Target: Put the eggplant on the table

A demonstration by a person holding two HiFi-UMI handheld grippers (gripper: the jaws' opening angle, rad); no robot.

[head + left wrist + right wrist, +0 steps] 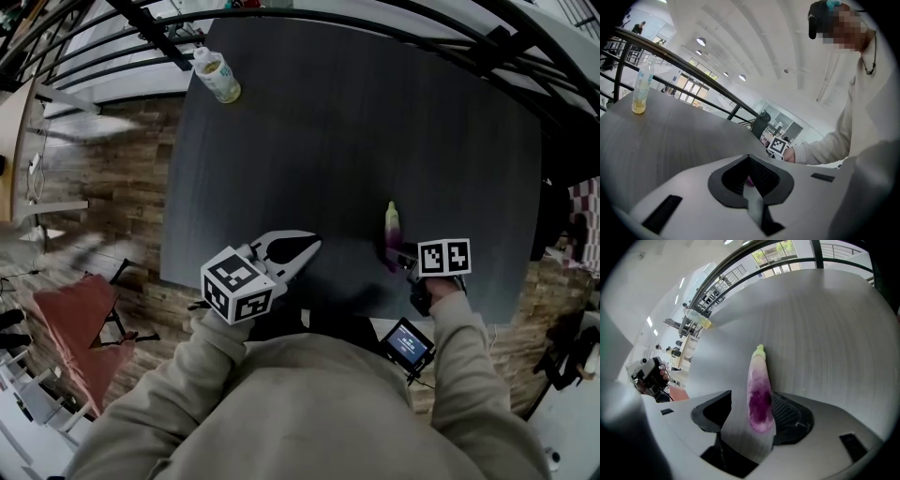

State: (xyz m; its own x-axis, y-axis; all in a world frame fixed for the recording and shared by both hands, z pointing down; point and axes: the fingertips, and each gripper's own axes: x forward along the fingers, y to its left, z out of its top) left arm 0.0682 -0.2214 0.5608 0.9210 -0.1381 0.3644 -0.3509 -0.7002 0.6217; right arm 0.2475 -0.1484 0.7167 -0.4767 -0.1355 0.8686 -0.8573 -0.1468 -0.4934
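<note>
The eggplant point(392, 223), purple-and-white with a pale green tip, lies on the dark table point(356, 122) near its front right. In the right gripper view the eggplant point(759, 390) sits between the jaws of my right gripper point(751, 394). It leans on the right pad, and a gap separates it from the left pad, so the gripper is open. In the head view my right gripper point(401, 255) is just behind the eggplant's thick end. My left gripper point(314, 244) hovers over the front edge of the table, left of the eggplant, its jaws shut and empty point(749, 157).
A plastic bottle point(217, 75) with yellowish liquid stands at the table's far left corner. Black railings curve behind the table. A small device with a lit screen point(409, 344) hangs below my right hand. A red chair point(80, 323) is on the floor at left.
</note>
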